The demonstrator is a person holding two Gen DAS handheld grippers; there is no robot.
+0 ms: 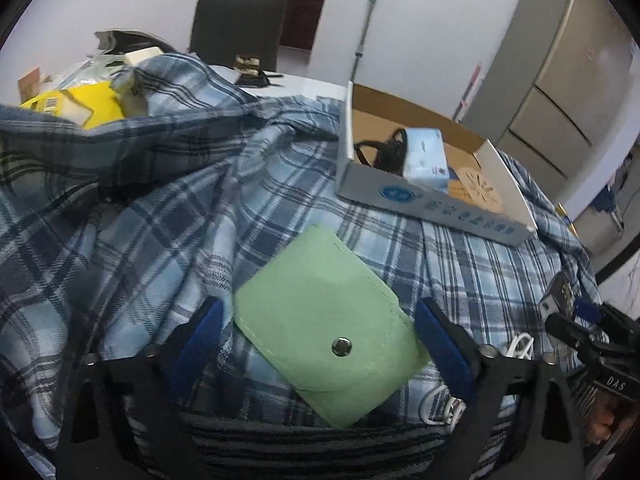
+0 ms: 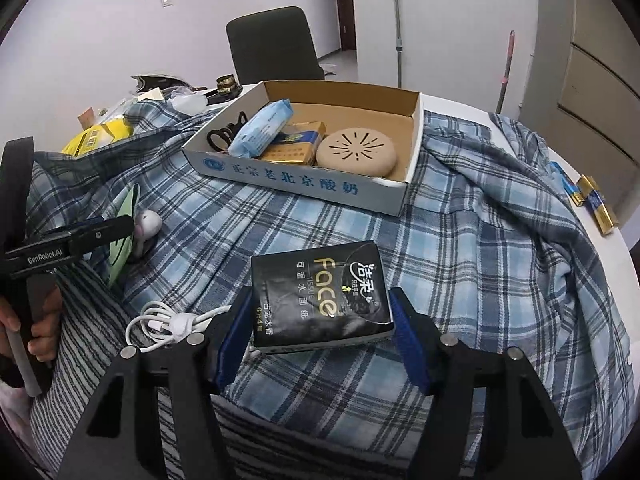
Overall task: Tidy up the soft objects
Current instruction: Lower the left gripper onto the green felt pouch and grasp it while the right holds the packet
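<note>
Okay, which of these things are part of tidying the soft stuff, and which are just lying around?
Part of the job:
- green felt pouch, between the open left gripper
- black tissue pack, held in the right gripper
- cardboard box
- blue wipes pack
- plaid shirt

Just lying about:
- white cable
- scissors
- chair
- yellow bag

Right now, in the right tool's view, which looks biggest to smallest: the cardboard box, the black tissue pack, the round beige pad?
1. cardboard box
2. black tissue pack, though it sits nearest the camera
3. round beige pad
</note>
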